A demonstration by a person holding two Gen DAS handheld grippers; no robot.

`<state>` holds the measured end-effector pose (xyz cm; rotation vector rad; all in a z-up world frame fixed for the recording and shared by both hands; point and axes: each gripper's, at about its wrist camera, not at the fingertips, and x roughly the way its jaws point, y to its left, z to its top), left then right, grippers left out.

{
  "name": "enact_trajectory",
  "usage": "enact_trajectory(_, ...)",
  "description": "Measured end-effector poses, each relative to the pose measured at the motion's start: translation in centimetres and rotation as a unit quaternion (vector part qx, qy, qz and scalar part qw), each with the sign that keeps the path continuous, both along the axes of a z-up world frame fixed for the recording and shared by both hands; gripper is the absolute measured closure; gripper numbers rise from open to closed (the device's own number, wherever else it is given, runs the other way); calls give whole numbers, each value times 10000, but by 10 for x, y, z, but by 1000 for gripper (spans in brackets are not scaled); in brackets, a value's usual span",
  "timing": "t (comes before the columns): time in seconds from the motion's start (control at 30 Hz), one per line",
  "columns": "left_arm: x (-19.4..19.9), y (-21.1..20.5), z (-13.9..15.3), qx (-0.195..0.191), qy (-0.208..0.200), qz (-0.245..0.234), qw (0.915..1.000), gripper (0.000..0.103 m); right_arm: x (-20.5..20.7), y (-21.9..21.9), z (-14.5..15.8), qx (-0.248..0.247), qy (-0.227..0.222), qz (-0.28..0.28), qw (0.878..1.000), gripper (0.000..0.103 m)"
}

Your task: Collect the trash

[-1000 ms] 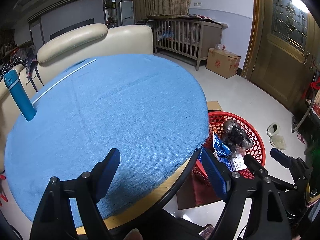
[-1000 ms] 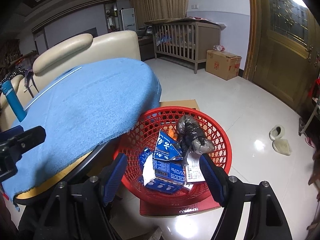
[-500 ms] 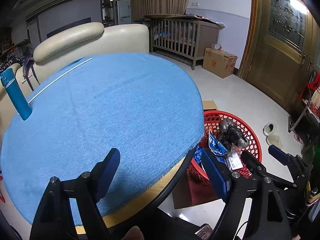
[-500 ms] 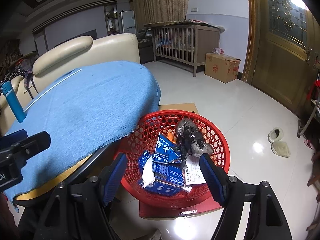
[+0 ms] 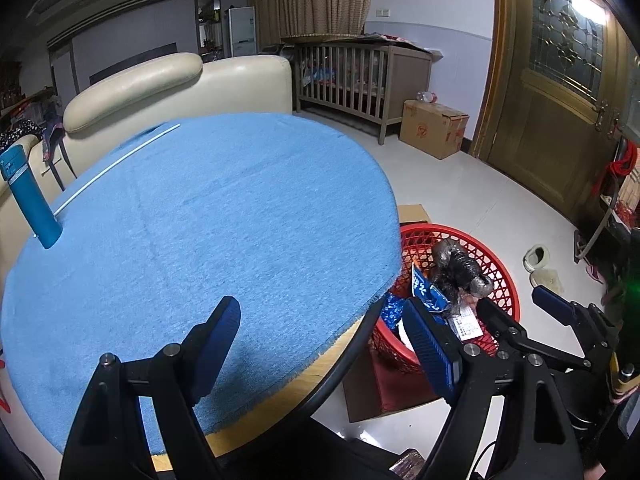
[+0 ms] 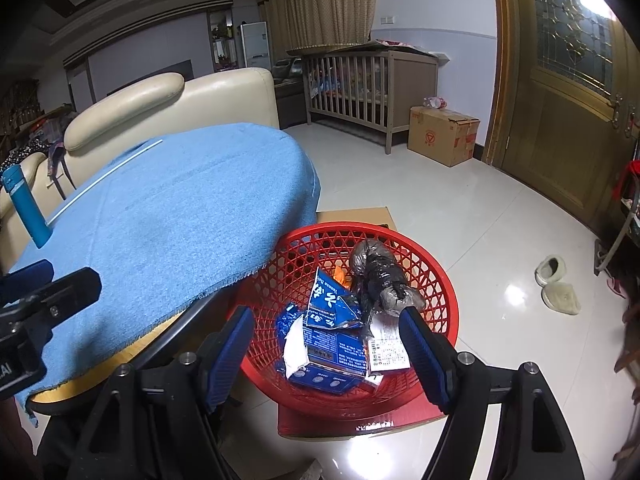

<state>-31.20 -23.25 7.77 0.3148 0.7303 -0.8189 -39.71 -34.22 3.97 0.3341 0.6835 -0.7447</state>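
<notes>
At nine o'clock the blue bottle (image 5: 30,196) stands alone on the table (image 5: 208,216); a careless left gripper (image 5: 320,340) (fingers apart, empty) could tip it. At three o'clock the right gripper (image 6: 326,346), also apart and empty, hangs over the red basket (image 6: 436,280) holding the trash (image 6: 340,332), and bumping the rim could spill it.

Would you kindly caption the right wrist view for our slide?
Open right gripper poised above red basket of trash beside the blue-clothed table.
</notes>
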Motion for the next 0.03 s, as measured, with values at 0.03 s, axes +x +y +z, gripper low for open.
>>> enact_trajectory(0.03,0,0,0,-1,-3,-13,10000,19,0,0,0,-1,1,-3,10000,25)
